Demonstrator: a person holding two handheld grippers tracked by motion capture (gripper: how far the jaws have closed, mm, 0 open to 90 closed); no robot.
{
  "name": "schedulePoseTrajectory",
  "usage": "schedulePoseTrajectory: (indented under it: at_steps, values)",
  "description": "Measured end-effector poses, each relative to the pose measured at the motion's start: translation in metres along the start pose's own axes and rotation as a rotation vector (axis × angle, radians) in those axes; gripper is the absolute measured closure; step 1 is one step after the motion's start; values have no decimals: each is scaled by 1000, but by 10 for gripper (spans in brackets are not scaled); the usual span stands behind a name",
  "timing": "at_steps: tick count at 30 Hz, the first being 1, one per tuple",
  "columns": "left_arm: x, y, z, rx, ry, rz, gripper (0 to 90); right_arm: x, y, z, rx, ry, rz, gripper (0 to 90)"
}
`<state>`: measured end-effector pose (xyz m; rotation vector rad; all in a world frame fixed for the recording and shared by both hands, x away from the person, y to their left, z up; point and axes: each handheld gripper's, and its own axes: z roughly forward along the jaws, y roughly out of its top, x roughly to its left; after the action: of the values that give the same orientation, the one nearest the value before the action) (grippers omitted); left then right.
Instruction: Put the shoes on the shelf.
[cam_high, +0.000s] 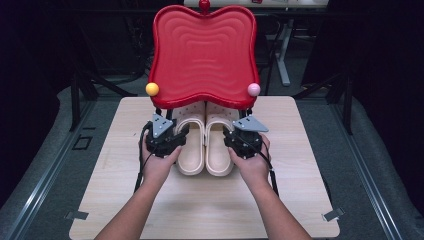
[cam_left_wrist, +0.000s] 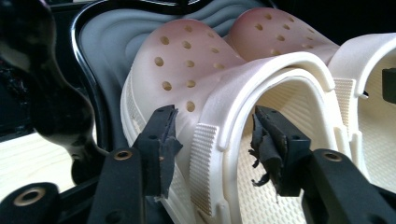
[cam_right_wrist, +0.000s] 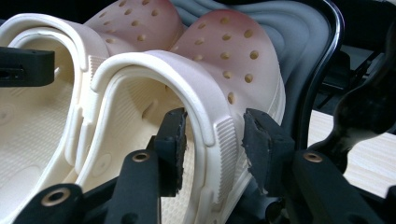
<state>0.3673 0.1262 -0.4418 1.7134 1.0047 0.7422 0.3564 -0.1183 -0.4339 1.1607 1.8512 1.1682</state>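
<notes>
A pair of cream perforated clogs lies side by side, toes away from me, under a raised red tray. My left gripper is at the outer side of the left clog. In the left gripper view the left gripper is open, its jaws astride the left clog's side wall with a gap on the inner side. My right gripper mirrors this at the right clog. In the right gripper view the right gripper is open, jaws close on either side of the right clog's wall.
The tray stands on black legs over the clogs' toes, with a yellow ball and a pink ball at its front corners. Its grey underside hangs low above the clogs. The wooden table has bare room toward me.
</notes>
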Motion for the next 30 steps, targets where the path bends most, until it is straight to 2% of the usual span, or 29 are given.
schedulePoseTrajectory:
  at_steps: [11, 17, 20, 24, 30]
  values:
    - [-4, 0, -9, 4, -8, 19, 465, 1, 1, -12, -19, 8, -23, 521]
    - [-2, 1, -24, -20, -23, 12, 464, 2, 1, -26, -39, 11, -43, 509]
    - [-1, -1, -31, -14, -30, 5, 477, 3, -1, -34, -46, 19, -47, 511]
    - [0, -6, -40, -23, -40, -4, 485, 5, -3, -43, -38, 28, -66, 515]
    - [3, -16, -57, -21, -57, -22, 503, 10, -10, -59, -57, 34, -85, 520]
